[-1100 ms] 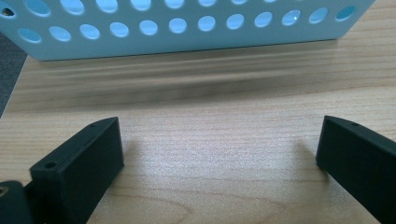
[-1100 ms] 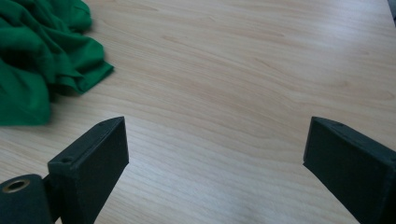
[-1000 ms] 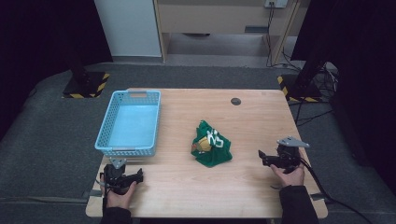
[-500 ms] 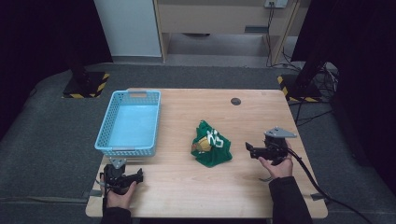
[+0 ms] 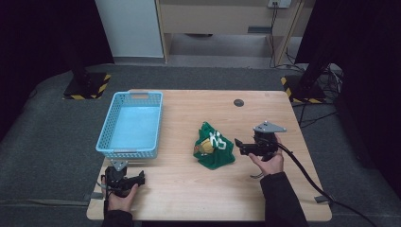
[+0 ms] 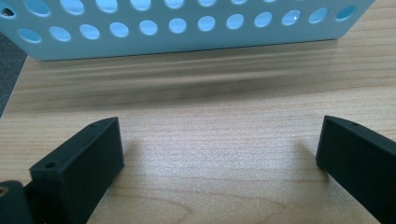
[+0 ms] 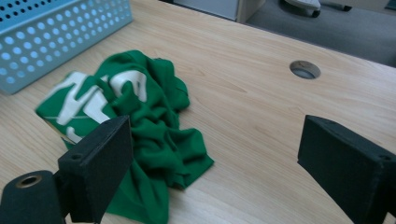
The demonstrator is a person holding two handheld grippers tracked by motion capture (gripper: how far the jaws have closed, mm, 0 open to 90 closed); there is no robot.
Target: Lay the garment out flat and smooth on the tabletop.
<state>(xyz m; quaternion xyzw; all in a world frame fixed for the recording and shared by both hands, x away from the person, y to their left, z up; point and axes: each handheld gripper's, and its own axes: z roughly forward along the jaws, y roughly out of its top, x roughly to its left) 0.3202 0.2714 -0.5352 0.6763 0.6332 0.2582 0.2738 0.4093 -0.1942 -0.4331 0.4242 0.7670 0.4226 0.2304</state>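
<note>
Black left gripper: lower left of the high view, held in a hand at the near edge of the table; jaws spread wide with bare wood between them in the left gripper view, grasping nothing.
Pale wooden table: rectangular top filling the middle of the high view, grain running across it in both gripper views.
Black right gripper: right of centre in the high view, held in a hand with a cable trailing to the lower right; jaws released and wide apart, nothing between them, tips pointing at the cloth and just beside its edge.
Crumpled green cloth with white lettering: centre of the high view, lying in a heap on the table, a yellowish patch showing at its left side; in the right gripper view it lies at left and centre, partly behind the left jaw.
Light blue perforated plastic basket: upper left of the table in the high view, well apart from the cloth; its holed wall runs along the top of the left gripper view, close ahead of the jaws.
Round grey cable port: far side of the table, upper centre of the high view; upper right in the right gripper view.
</note>
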